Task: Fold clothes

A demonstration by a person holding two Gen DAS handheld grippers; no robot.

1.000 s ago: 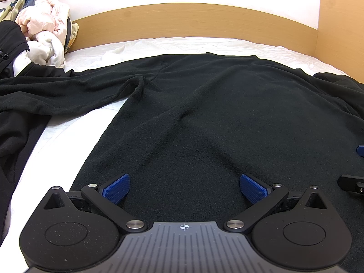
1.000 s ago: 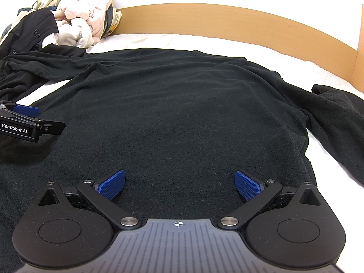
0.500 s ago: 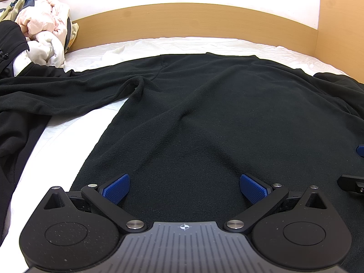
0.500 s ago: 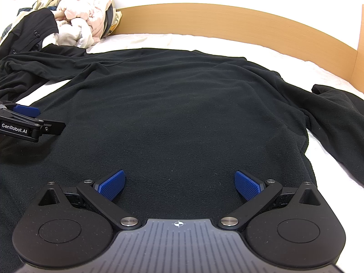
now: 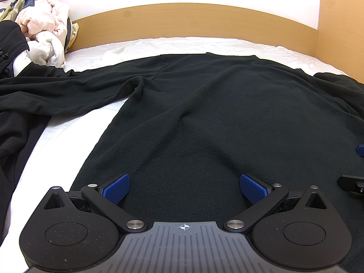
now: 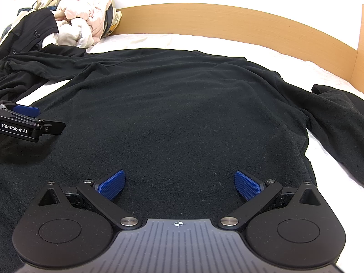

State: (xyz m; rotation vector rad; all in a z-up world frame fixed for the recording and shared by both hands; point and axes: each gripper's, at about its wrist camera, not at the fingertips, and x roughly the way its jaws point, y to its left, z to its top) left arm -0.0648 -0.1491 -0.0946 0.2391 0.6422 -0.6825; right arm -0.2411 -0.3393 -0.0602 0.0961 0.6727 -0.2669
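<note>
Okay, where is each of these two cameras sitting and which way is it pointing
Left wrist: on the left tool, open, facing the curved wooden headboard across the black fleece sweater; right tool's tip at right edge.
Right wrist: on the right tool, open, facing likewise; left tool enters left.
Shared: sweater, headboard, pile of pale crumpled clothes.

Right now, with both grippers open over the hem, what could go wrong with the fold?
1. The creases running up the black sweater could get folded in.
2. The left sleeve lies across another dark garment and may drag it along.
3. The right sleeve is bunched and could fold unevenly.
</note>
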